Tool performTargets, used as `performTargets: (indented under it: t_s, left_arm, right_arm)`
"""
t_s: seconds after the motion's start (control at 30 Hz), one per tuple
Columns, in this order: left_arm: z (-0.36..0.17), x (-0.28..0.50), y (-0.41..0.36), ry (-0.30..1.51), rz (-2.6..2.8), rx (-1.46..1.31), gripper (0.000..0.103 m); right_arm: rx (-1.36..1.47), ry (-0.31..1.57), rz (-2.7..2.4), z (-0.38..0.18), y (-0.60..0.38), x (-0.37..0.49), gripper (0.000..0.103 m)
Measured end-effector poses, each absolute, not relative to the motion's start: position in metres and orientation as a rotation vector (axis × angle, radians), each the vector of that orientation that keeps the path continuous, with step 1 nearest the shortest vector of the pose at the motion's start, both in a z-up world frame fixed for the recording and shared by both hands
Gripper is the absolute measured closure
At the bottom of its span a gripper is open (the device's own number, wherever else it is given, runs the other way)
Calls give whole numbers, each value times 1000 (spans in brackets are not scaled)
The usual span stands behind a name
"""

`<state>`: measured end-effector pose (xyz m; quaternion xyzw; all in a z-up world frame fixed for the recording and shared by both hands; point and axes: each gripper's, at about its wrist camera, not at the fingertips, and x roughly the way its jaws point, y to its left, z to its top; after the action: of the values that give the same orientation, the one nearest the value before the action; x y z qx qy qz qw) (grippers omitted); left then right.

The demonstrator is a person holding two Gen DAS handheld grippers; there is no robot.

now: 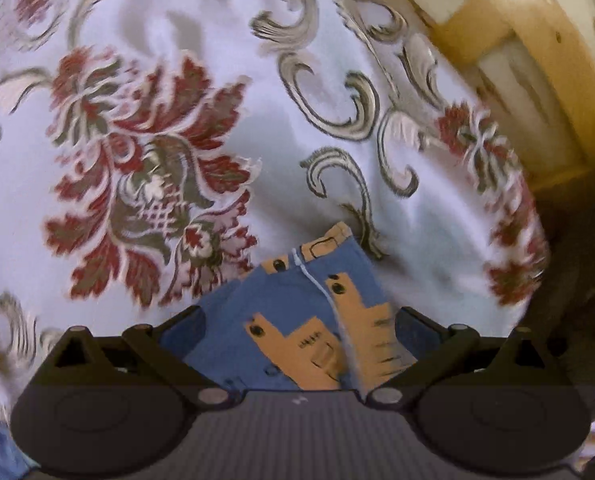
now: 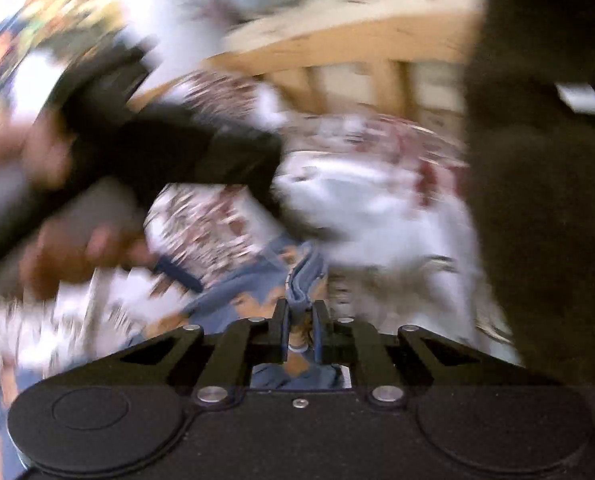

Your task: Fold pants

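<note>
Small blue pants [image 1: 281,292] with orange patches and dark buttons lie on a white floral cloth [image 1: 225,60]. In the left wrist view they sit between the wide-apart fingers of my left gripper [image 1: 299,316], which is open. In the right wrist view my right gripper [image 2: 300,312] is shut on a bunched fold of the blue pants [image 2: 233,296]. That view is heavily blurred.
A pale wooden frame [image 1: 537,48] runs past the cloth's right edge. In the right wrist view a person's hand [image 2: 69,256] holds a black tool body [image 2: 169,148] at the left. A large dark mass [image 2: 537,200] fills the right side.
</note>
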<state>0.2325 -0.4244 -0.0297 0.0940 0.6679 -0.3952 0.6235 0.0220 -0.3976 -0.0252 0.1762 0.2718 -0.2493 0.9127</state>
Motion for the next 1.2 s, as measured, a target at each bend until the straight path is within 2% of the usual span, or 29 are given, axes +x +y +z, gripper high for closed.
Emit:
performTargets:
  t_s: [0.2,0.37,0.43,0.53,0.6,0.63,0.7,0.73,0.8,0.9,0.97,1.2]
  left_arm:
    - [-17,237,-430,1628,-857,156,0]
    - [-21,232,-445,1606,-748,211,1]
    - [-23,230,-452,1593,-701,242,4]
    - [-27,229,-463,1582,-660,295,19]
    - [-28,227,-466,1576,-647,317,36]
    - [-29,226,-467,1572,-649,314,40]
    - [-28,227,-466,1569,-658,299,60]
    - [-27,228,-462,1566,-660,290,64]
    - [-22,229,-459,1540,-664,283,79]
    - [-14,231,-454,1511,-693,289,89]
    - [-9,234,-445,1497,-728,285,92]
    - [3,242,-383,1470,-797,188,93]
  right_arm:
    - [147,625,-391,-24,-353,38,91]
    - [99,675,-352,-28,-345,47,91]
    - [101,686,-344,-30,-344,46,91]
    - [100,697,-338,-31,-344,47,91]
    - [98,698,-337,-31,-344,48,91]
    - [97,700,-337,-31,-344,48,91]
    - [94,703,-337,-31,-344,48,91]
    - [90,704,-337,-31,-343,48,91]
    - [84,705,-336,-31,-342,48,91]
    - [68,704,-330,-29,-340,48,91]
    - [53,701,-320,-28,-337,47,91]
    - [-55,692,-214,-17,-310,36,91]
